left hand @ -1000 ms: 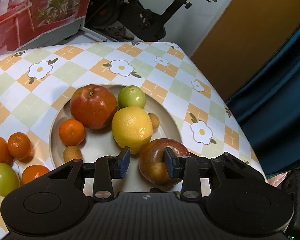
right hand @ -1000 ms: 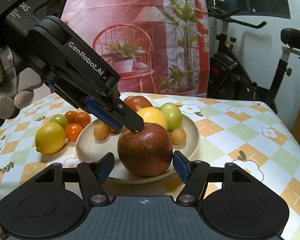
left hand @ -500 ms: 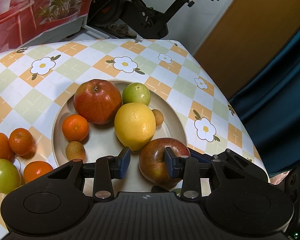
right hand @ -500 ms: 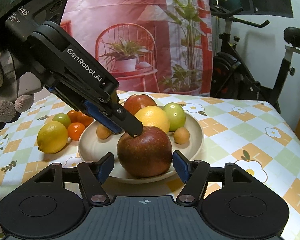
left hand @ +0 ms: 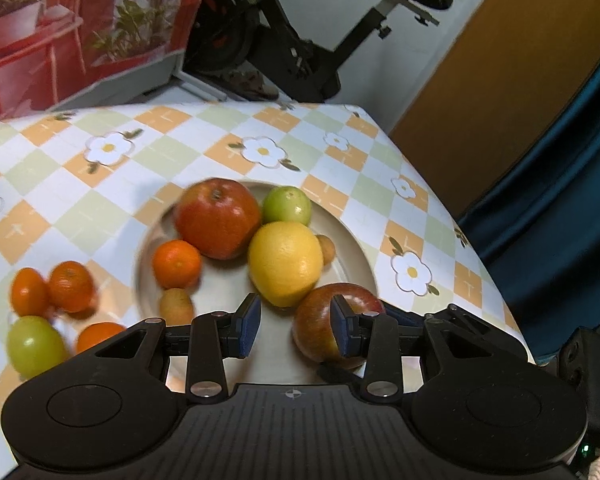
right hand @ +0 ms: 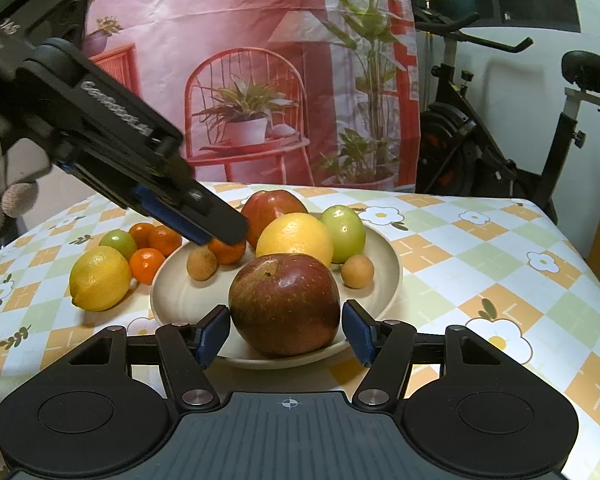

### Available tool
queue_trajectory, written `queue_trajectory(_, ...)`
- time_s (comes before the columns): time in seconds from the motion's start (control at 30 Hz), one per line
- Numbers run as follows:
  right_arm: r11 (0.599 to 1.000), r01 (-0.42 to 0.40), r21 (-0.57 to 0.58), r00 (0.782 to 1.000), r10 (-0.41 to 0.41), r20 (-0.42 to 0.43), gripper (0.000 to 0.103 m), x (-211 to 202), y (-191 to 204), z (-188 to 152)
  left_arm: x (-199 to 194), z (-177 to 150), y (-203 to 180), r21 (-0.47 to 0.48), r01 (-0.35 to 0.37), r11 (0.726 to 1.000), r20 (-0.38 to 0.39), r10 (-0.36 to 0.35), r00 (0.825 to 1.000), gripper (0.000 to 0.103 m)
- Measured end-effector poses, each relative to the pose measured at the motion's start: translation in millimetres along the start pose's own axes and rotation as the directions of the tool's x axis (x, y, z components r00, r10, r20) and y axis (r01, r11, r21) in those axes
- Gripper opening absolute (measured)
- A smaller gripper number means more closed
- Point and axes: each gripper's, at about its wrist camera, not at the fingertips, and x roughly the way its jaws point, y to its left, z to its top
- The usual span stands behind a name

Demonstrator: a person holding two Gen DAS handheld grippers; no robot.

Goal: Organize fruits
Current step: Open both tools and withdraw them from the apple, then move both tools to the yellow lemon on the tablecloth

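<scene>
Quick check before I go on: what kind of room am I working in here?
Probably a room in a home: an exercise bike, a table with a flowered checked cloth and a printed backdrop of a patio.

Two apples (right hand: pixel 284 304), two lemons (right hand: pixel 295 237), one plate (right hand: pixel 384 280)

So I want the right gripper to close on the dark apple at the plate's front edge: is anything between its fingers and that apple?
Nothing visible. The dark apple sits squarely between the right gripper fingers, which are closing, small gaps on both sides. The left gripper hangs behind, over the mandarin, clear of the apple.
</scene>
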Motion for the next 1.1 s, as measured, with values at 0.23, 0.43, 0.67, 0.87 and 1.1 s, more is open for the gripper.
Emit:
queue_trajectory(0.23, 1.000, 0.008, -0.001, 1.000, -0.008, 0.010, 0.065, -2.1, -0.1, -0.6, -41.1, -18.8, 25.4, -0.047, -0.075, 0.996, 0.108, 0.079, 0.991, 0.041)
queue_trajectory(0.43, 1.000, 0.021, 0.006, 0.999, -0.021, 0.027, 0.073, -6.4, -0.3, -1.7, -78.7, -37.6, 51.5, -0.115, -0.134, 0.984, 0.182, 0.154, 0.971, 0.042)
queue_trajectory(0.67, 0.998, 0.056, -0.028, 0.997, -0.055, 0.050, 0.076, -10.8, 6.8, -2.6, -109.1, -55.8, 88.5, -0.202, -0.181, 0.962, 0.217, 0.224, 0.950, 0.042)
queue_trajectory(0.87, 0.995, 0.090, -0.036, 0.995, -0.088, 0.045, 0.077, -15.9, 13.4, -0.7, -124.0, -67.6, 111.1, -0.258, -0.207, 0.944, 0.226, 0.267, 0.937, 0.042)
queue_trajectory(1.1, 0.990, 0.133, -0.034, 0.990, -0.131, 0.059, 0.079, -25.7, 26.6, 7.6, -128.8, -69.6, 124.4, -0.278, -0.202, 0.939, 0.255, 0.274, 0.927, 0.042)
